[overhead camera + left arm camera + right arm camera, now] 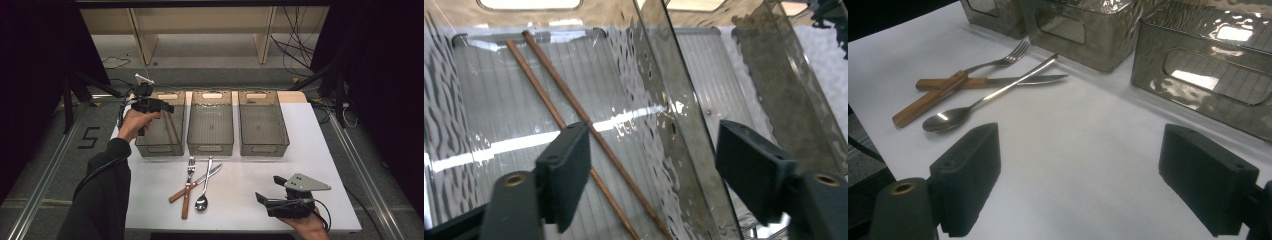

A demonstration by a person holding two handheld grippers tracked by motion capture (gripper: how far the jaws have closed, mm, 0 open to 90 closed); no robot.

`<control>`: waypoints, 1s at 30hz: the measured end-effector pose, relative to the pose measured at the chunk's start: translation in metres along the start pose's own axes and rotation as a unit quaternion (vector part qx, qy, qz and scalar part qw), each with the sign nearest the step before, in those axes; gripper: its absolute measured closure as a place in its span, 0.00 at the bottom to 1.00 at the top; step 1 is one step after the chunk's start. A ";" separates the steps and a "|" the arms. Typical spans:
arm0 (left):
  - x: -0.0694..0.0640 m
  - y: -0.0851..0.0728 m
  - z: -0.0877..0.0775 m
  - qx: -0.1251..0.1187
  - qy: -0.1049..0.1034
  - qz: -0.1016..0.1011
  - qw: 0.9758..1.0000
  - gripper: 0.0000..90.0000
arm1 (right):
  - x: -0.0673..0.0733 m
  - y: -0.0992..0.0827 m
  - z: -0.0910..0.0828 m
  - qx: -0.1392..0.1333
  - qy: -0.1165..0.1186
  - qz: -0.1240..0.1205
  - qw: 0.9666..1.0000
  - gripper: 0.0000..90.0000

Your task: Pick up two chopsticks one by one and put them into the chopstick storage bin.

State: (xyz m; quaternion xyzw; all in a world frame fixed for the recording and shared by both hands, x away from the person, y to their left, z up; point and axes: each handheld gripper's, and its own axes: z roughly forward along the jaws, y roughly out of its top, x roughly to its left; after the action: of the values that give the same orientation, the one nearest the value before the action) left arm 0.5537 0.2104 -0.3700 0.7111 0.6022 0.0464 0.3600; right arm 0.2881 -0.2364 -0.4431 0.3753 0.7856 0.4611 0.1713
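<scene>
My left gripper hangs over the left smoked-plastic bin, held by a hand in a dark sleeve. In the left gripper view its jaws stand open with nothing between the pads. Beneath them, two thin brown chopsticks lie crossed on the bin's ribbed floor. My right gripper rests near the table's front right, and its jaws stand open and empty over the white tabletop. A wooden-handled fork, a wooden-handled knife and a steel spoon lie crossed at the front centre.
A middle bin and a right bin stand beside the left one along the table's back. The white table ends in a front edge close to my right gripper. Cables trail on the floor behind.
</scene>
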 end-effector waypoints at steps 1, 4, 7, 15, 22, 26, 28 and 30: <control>-0.001 0.000 -0.002 -0.003 -0.003 -0.001 1.000 0.30 | 0.000 0.000 0.000 -0.001 0.000 0.001 1.000 0.20; -0.005 -0.001 -0.008 -0.015 -0.009 0.002 1.000 0.27 | 0.000 0.000 0.000 -0.002 -0.001 0.001 1.000 0.20; -0.010 -0.004 -0.015 -0.024 -0.010 0.015 1.000 0.24 | 0.000 0.000 0.000 -0.001 -0.001 0.000 1.000 0.20; -0.029 -0.018 -0.041 -0.052 -0.034 0.046 0.997 0.23 | 0.001 0.000 0.000 -0.001 0.000 0.001 1.000 0.20; -0.041 -0.046 -0.060 -0.069 -0.052 0.063 0.994 0.21 | 0.001 0.000 0.001 0.000 -0.002 0.001 1.000 0.20; -0.045 -0.067 -0.065 -0.075 -0.056 0.071 0.993 0.21 | 0.002 0.000 0.001 0.001 -0.002 0.000 1.000 0.20; -0.047 -0.075 -0.067 -0.076 -0.057 0.074 0.993 0.21 | 0.003 0.000 0.002 0.002 -0.001 -0.001 1.000 0.20; -0.049 -0.084 -0.068 -0.076 -0.061 0.077 0.992 0.21 | 0.003 0.000 0.002 0.001 -0.001 -0.002 1.000 0.20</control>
State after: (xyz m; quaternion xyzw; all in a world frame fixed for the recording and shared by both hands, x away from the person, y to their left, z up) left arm 0.4375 0.1994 -0.3502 0.7275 0.5171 0.0766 0.4443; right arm 0.2874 -0.2328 -0.4436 0.3746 0.7868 0.4593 0.1724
